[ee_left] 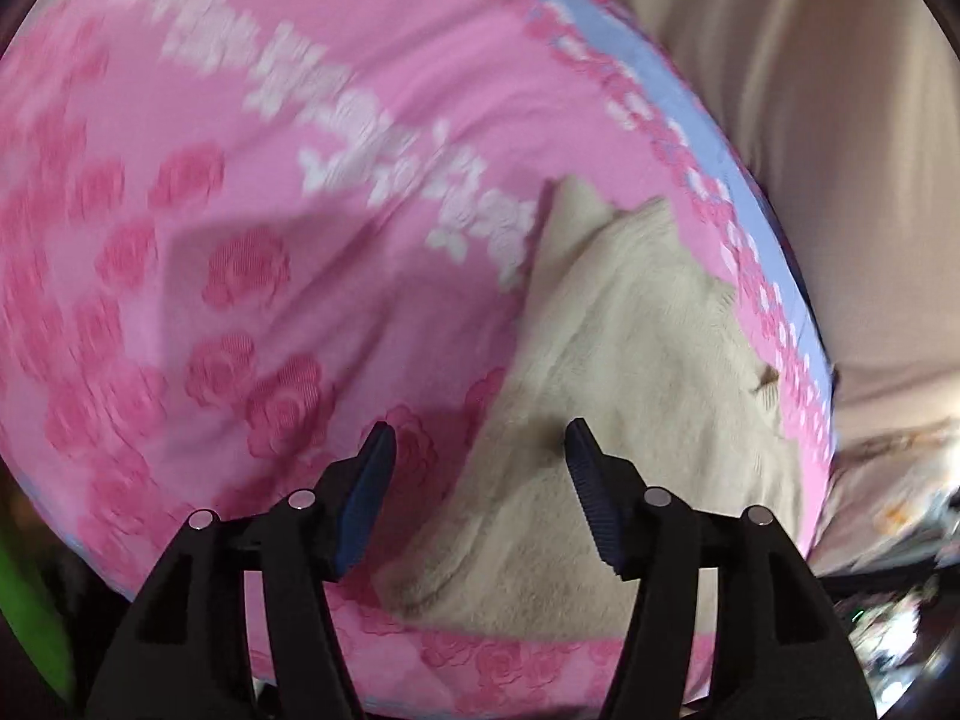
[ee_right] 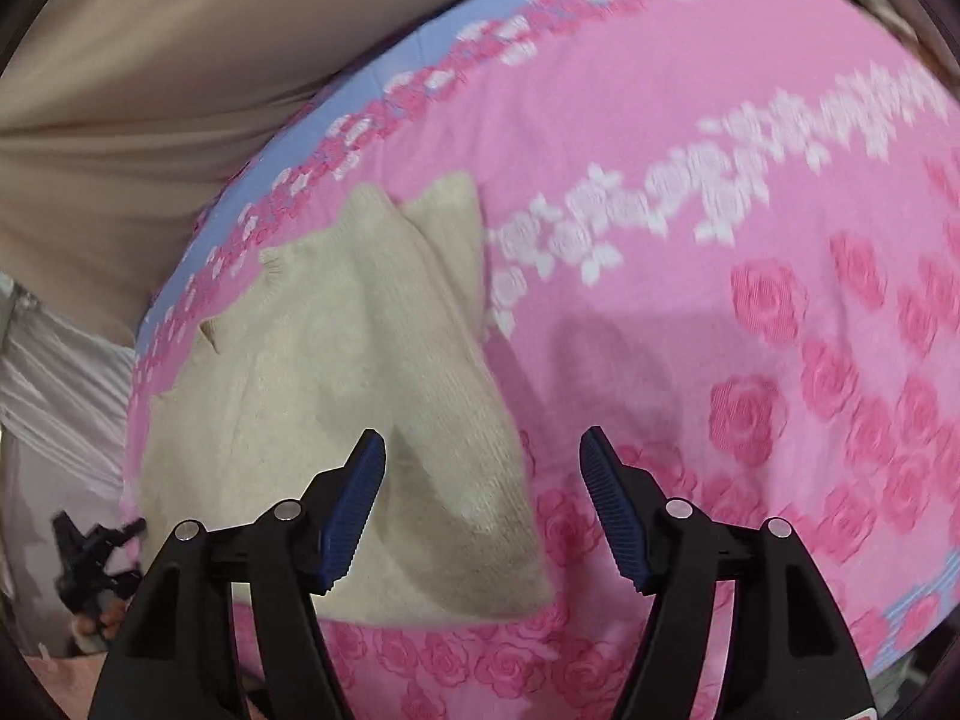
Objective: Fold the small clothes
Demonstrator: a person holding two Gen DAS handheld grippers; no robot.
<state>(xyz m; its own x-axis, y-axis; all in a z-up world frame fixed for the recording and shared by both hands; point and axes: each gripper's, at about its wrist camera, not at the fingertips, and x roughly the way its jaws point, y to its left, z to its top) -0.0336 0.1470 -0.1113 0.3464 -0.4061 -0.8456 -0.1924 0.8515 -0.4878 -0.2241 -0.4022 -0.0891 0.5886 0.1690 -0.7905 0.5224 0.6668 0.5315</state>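
A cream knitted garment (ee_left: 630, 396) lies partly folded on a pink rose-patterned cover (ee_left: 240, 180), near its blue-trimmed edge. The left gripper (ee_left: 480, 450) and the right gripper (ee_right: 483, 456) both hang over it, jaws apart and holding nothing.

The pink rose-patterned bedspread (ee_left: 180, 192) lay flat and bare over most of its width, giving open passage across it. The only thing lying on it was a cream knitted garment (ee_left: 630, 372), near the blue-edged border (ee_left: 636, 54). Beyond that border a beige curtain (ee_left: 810, 90) hung close, closing off that side. Both the left gripper (ee_left: 480, 450) and the right gripper (ee_right: 483, 456) stood with jaws apart, with nothing between them, above the garment's near edge.
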